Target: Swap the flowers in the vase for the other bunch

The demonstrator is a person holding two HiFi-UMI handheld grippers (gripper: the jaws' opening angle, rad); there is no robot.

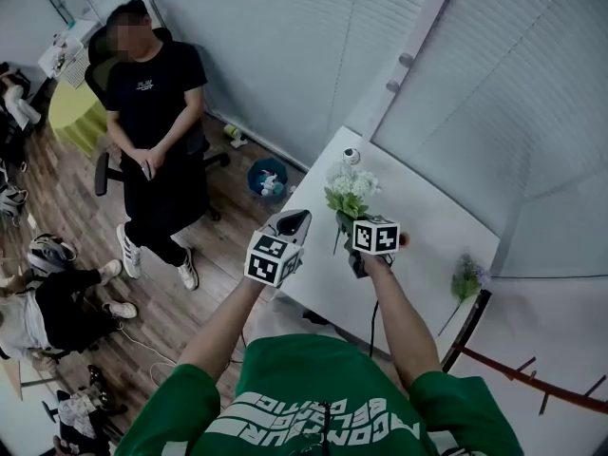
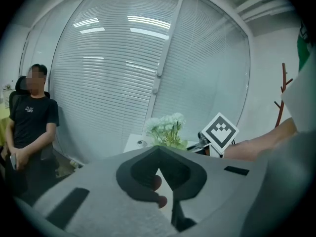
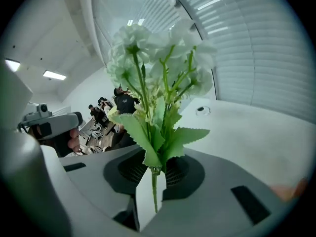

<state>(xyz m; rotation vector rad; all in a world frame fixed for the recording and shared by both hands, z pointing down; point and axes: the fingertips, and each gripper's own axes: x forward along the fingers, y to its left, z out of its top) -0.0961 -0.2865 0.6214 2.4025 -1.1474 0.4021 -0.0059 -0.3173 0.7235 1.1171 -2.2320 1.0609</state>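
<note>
White flower bunch (image 1: 351,190) is pinched low on the stem by the fingers of the right gripper (image 3: 150,180). Blooms are held upright over the near edge of the white worktop (image 1: 427,218). Left gripper (image 1: 293,220) is held just beside it at 9 o'clock, with fingers pressed together and nothing between them. Purple flower bunch (image 1: 467,276) is laid flat on the worktop, well apart, at 4 o'clock from the white bunch. A small round fitting (image 1: 351,155) is seen at 12 o'clock. A blue bin (image 1: 268,179) is on the floor at 9 o'clock. A seated person (image 1: 152,103) is seen at 10 o'clock.
</note>
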